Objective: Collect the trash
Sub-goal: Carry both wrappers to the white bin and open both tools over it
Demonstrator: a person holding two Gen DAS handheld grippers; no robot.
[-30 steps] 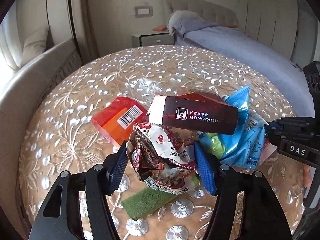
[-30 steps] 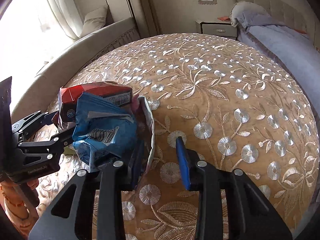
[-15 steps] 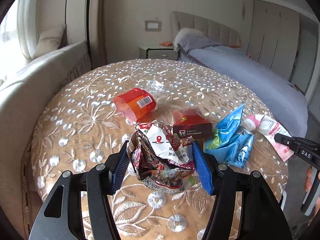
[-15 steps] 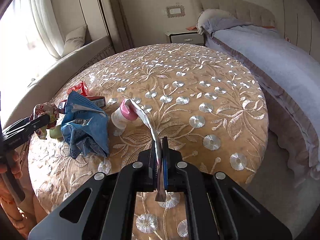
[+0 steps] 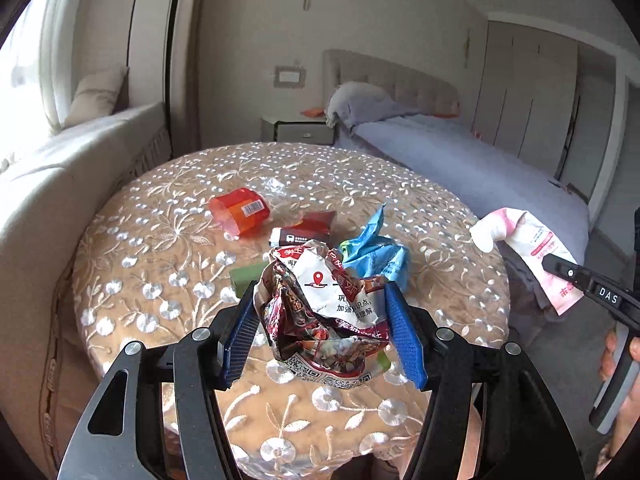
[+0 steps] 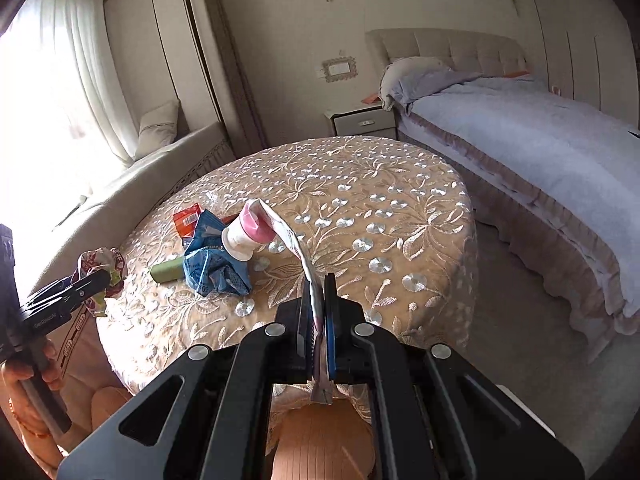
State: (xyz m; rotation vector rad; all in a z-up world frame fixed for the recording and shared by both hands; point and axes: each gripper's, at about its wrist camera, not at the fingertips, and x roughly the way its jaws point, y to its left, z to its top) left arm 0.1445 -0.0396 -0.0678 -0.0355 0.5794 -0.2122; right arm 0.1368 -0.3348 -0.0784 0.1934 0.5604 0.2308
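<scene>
With both loads lifted clear of the table [image 5: 132, 264] since a moment ago — left gripper [image 5: 320, 334] pinching the crumpled wrapper [image 5: 324, 312], right gripper [image 6: 319, 314] clamped on the pink tube [image 6: 256, 232] — ready for binning; blue bag [image 5: 372, 252], cigarette box [image 5: 304, 230] remaining far.

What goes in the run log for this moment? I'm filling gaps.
left gripper: shut on crumpled wrapper | right gripper: shut on pink tube | both lifted | on table: blue bag, orange cup
</scene>
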